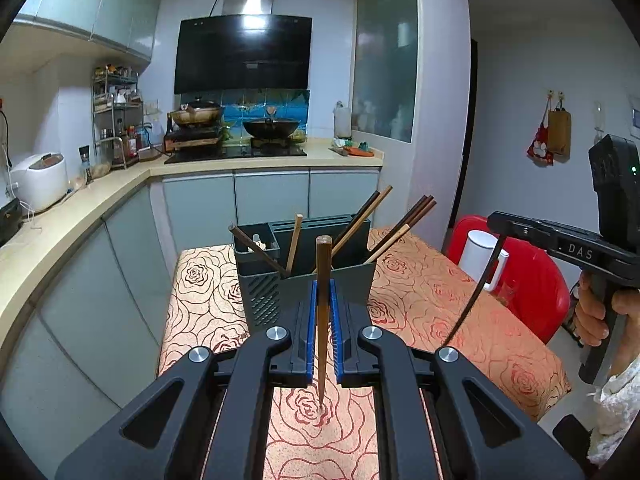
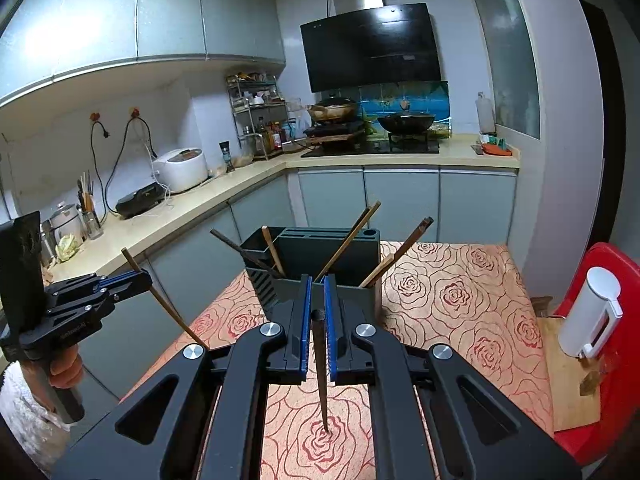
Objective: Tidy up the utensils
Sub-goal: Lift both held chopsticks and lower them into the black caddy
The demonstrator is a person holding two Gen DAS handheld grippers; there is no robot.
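Observation:
A dark grey utensil holder [image 1: 308, 268] [image 2: 316, 258] stands on the rose-patterned table and holds several chopsticks [image 1: 362, 220] [image 2: 348, 236] leaning outward. My left gripper [image 1: 323, 292] is shut on a brown chopstick [image 1: 323, 312], held above the table just before the holder; it also shows in the right wrist view [image 2: 132, 276]. My right gripper [image 2: 316, 284] is shut on a dark chopstick [image 2: 320, 368], near the holder's front; it also shows in the left wrist view [image 1: 496, 220] at the right, with its chopstick [image 1: 476, 292] hanging down.
The table's rose cloth [image 1: 436, 308] [image 2: 452, 292] stretches right of the holder. A red chair [image 1: 532, 280] [image 2: 612, 280] with a white container [image 1: 482, 258] [image 2: 592, 316] stands at the right. A kitchen counter [image 1: 80, 204] runs along the left and back.

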